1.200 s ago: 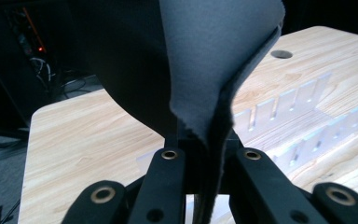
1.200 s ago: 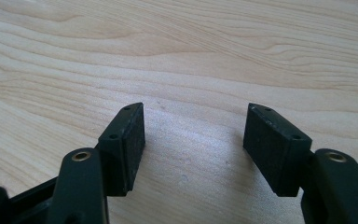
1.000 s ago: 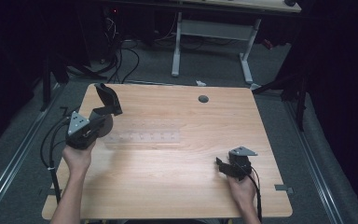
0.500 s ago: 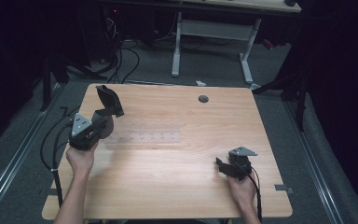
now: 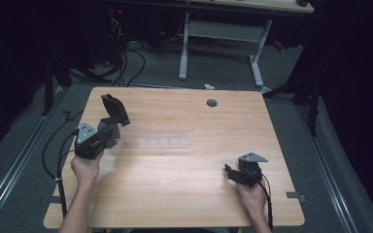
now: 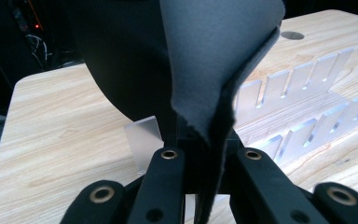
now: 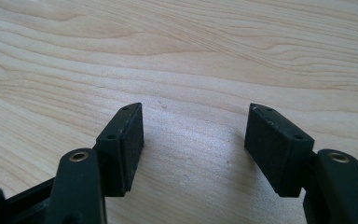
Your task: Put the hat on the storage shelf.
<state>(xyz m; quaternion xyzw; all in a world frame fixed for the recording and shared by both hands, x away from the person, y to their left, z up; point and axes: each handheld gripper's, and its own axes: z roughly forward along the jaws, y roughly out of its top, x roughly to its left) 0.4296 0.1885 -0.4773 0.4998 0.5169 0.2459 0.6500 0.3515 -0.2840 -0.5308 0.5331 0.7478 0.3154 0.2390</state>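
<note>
Left gripper (image 5: 108, 127), held in the person's left hand (image 5: 85, 167) at the left side of the wooden table (image 5: 184, 194), has its jaws pressed together on a piece of dark, matte sheet material (image 5: 114, 109). In the left gripper view the same dark sheet (image 6: 214, 60) rises up and away from between the jaws, folded so that its two layers meet in a thin frayed edge; its long axis runs upward from the jaws, leaning toward the far left corner of the table as seen from above. Just to the right of that gripper, lying flat across the middle of the table, is a long clear plastic rack (image 5: 153, 142) with its long axis running left to right. Up close, the clear rack (image 6: 298, 93) has rows of upright translucent dividers forming narrow slots, and the slots that can be seen hold nothing. Farther back sits a small round dark hole in the tabletop (image 5: 211, 103). At the right, near the front edge, the person's right hand (image 5: 252, 196) holds the right gripper (image 5: 233, 174) low over bare wood, jaws spread wide apart with nothing between them; its padded fingertips (image 7: 129, 140) hover over plain wood grain. No readable writing or labels appear anywhere.
</note>
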